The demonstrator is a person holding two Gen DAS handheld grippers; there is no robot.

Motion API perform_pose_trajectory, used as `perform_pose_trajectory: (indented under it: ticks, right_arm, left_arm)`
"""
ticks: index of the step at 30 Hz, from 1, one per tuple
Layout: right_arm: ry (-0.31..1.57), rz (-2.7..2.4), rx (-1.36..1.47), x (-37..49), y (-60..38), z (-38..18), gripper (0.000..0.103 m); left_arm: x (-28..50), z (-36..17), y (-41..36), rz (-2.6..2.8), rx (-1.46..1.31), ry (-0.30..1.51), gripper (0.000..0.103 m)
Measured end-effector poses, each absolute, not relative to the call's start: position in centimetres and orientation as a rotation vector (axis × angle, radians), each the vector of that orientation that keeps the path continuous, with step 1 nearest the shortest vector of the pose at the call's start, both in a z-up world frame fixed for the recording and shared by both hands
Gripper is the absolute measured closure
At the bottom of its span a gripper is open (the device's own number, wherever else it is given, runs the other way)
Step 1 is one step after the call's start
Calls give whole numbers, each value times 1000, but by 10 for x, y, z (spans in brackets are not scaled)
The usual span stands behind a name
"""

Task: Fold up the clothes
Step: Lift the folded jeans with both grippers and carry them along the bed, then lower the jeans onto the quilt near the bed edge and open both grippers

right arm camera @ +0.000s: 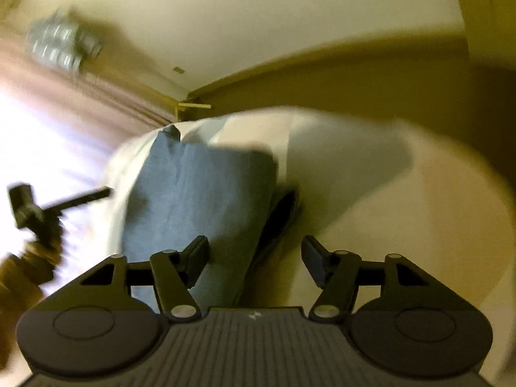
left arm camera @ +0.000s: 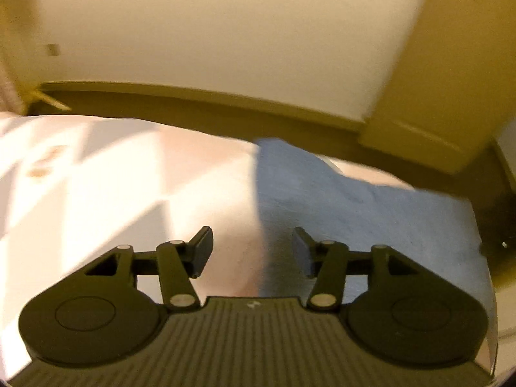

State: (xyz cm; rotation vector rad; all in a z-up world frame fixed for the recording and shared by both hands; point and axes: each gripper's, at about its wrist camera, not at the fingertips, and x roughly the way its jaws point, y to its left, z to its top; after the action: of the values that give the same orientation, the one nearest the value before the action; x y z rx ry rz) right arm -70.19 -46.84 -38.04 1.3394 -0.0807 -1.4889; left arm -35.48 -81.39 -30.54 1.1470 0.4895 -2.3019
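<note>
Blue cloth (right arm camera: 200, 193), matt, soft woven look, creased, centre frame. White bed sheet (left arm camera: 113, 177) under it, smooth matt fabric, sunlit patches left. Left gripper (left arm camera: 253, 251) and right gripper (right arm camera: 254, 258): matt black plastic, ribbed base, shiny metal pivot pins. Wall (left arm camera: 209, 32) upper frame, flat matt paint. Curtain (right arm camera: 106, 96) upper left, pinkish pleated cloth.

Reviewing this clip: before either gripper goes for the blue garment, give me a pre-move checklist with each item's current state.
1. Left gripper open, nothing between its fingers: ok.
2. Right gripper open, nothing between its fingers: ok.
3. Blue garment lying on the white bed surface, within view of both cameras: ok.
4. Garment spread flat for folding: not ok; it looks bunched, with a dark fold along one edge.
5. Images sharp enough to pick a grasp edge: not ok; both are motion-blurred.
</note>
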Motion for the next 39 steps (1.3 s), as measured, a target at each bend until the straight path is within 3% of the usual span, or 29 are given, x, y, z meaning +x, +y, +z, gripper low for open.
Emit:
perform_pose_trajectory:
  ticks: [1, 3, 6, 8, 10, 13, 17, 20, 23, 27, 33, 39]
  right_arm:
    - [-19, -1537, 1268, -700, -473, -365, 45]
    - [45, -1576, 1145, -695, -487, -339, 70]
    - [126, -1553, 984, -679, -501, -317, 93]
    - [257, -1521, 898, -655, -514, -313, 96]
    - [372, -1496, 853, -650, -489, -346, 103]
    - [483, -1443, 876, -647, -492, -376, 103]
    - [517, -1369, 890, -653, -506, -373, 103]
    - [493, -1314, 856, -663, -505, -354, 91]
    - [500, -1247, 762, -669, -507, -343, 89]
    - [609, -1123, 621, -669, -515, -357, 90]
    - [739, -1009, 325, -660, -498, -422, 89]
    - [714, -983, 343, -668, -498, -410, 89]
  left_arm:
    - [-348, -299, -807, -2309, 1117, 505, 65]
    - [-343, -300, -786, -2352, 1106, 539, 71]
    - [-350, -329, -758, -2328, 1185, 498, 84]
    - [-353, -354, -756, -2255, 1183, 530, 84]
    - [-352, -375, -763, -2161, 1122, 604, 87]
    - [-351, -380, -757, -2060, 1043, 640, 88]
    - [-342, -345, -702, -2033, 891, 758, 87]
    - [-348, -315, -634, -2071, 839, 764, 87]
    - [-383, -306, -563, -2085, 805, 750, 87]
    - [-437, -331, -496, -2002, 821, 683, 85]
    - [-488, -410, -453, -1832, 855, 417, 83]
    - [-483, -392, -448, -1772, 811, 389, 85]
